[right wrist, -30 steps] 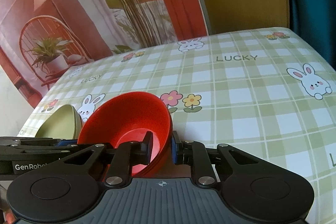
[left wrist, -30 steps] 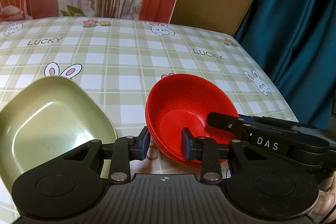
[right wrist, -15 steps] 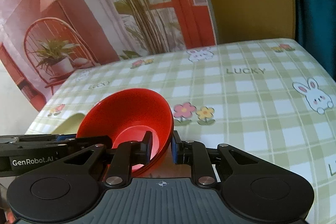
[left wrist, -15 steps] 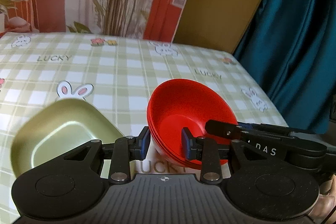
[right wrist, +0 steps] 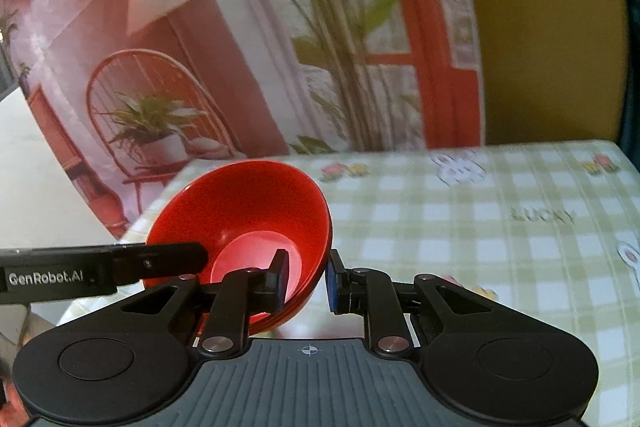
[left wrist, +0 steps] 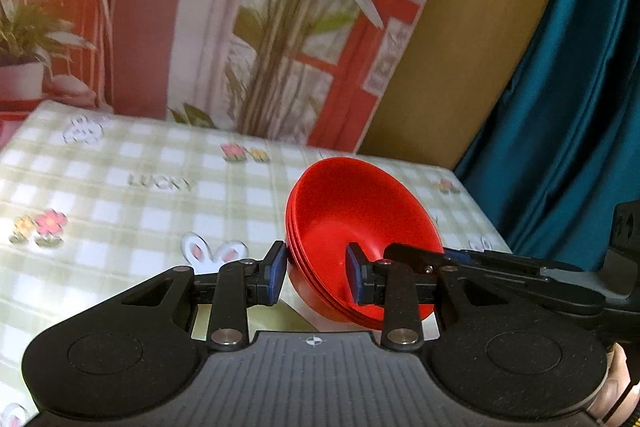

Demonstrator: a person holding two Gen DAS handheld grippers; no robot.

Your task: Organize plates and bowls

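My left gripper (left wrist: 316, 277) pinches red bowls (left wrist: 360, 227), rim between jaws | my right gripper (right wrist: 308, 279) grips opposite rim | stack tilted above tablecloth (right wrist: 500, 227)

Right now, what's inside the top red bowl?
Inside the red bowl stack are only one finger each of the left gripper and right gripper, gripping opposite rims. What lies beneath is hidden.

Seemingly bare tablecloth (left wrist: 120, 203) beyond bowls (left wrist: 360, 227)
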